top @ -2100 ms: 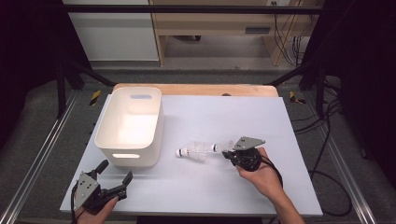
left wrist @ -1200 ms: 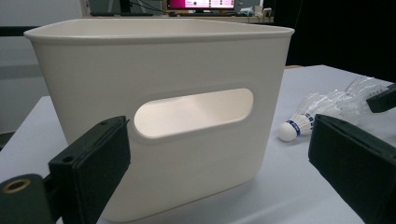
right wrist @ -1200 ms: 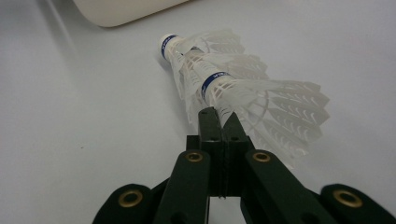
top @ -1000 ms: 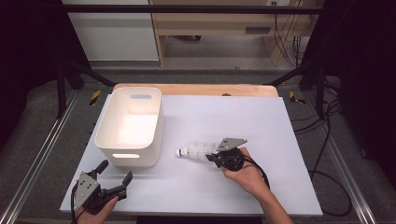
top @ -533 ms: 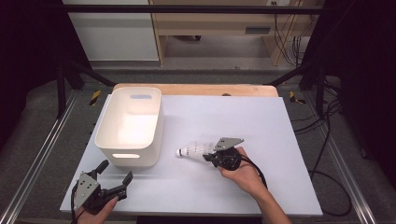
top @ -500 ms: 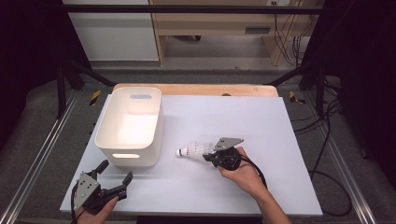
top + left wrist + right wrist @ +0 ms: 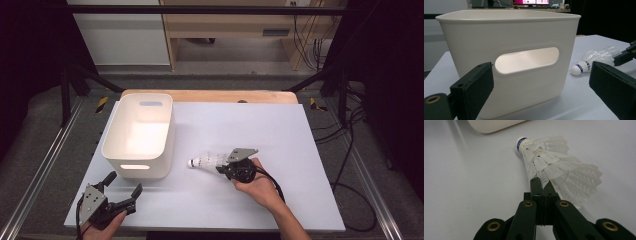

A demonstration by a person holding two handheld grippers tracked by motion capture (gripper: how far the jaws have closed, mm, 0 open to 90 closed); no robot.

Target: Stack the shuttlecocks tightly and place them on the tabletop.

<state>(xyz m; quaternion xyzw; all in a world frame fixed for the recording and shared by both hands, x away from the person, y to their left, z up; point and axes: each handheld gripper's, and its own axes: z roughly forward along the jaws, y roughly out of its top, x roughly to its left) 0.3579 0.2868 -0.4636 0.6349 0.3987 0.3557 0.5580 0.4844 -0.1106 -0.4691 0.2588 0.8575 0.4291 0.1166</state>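
**Claw pinches shuttlecock feathers beside the bin**

Left claw [image 7: 122, 192] rests wide apart and empty at the worktop's [image 7: 300, 130] near corner, facing the smooth white plastic bin [image 7: 140, 135] with its oval handle slot. Right claw [image 7: 541, 185], jaws pressed together, nips the shuttlecock's [image 7: 207, 160] translucent feather skirt, likely to lift it; the shuttlecock lies sideways near the bin, its cork end toward it.

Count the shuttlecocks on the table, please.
1. The shuttlecock lies right of the bin, its feathers pinched in the right gripper. The bin's inside looks empty.
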